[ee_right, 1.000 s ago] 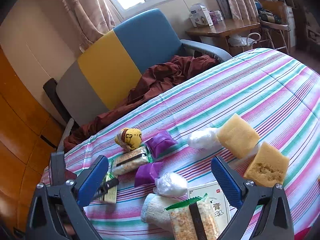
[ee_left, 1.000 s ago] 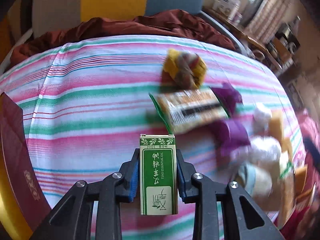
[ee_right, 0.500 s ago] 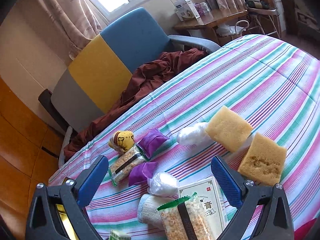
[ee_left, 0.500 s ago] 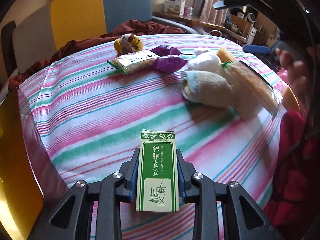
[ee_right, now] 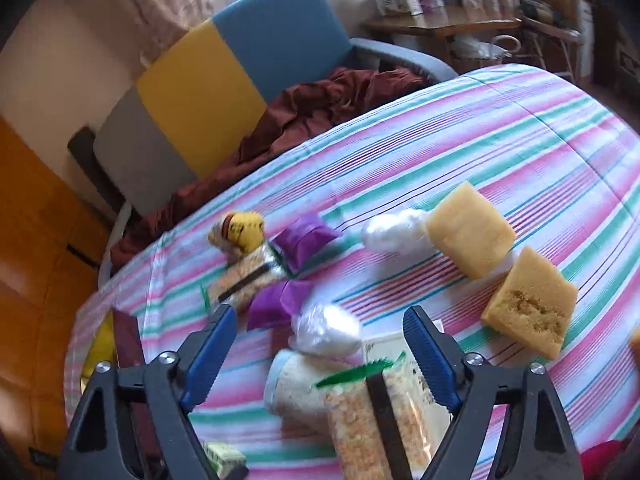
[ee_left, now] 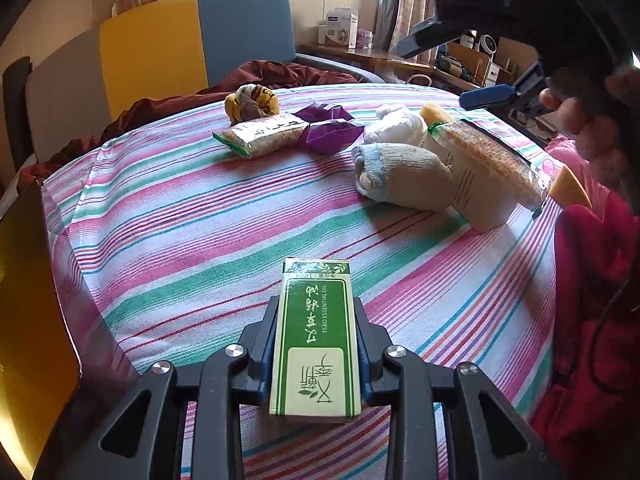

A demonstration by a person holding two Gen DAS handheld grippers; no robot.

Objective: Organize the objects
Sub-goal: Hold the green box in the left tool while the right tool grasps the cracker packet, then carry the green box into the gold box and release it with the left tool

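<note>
Left wrist view: the left gripper [ee_left: 316, 344] pinches a green box [ee_left: 315, 340] above the striped cloth [ee_left: 192, 216], near a sock [ee_left: 400, 172].

Right wrist view: the right gripper [ee_right: 320, 350] is spread wide over a snack pack [ee_right: 372, 420]; the box [ee_right: 222, 456] shows at bottom left.

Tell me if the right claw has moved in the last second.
Yes. The right claw has dropped toward the snack pack; the chair sits higher and larger in its view.
</note>
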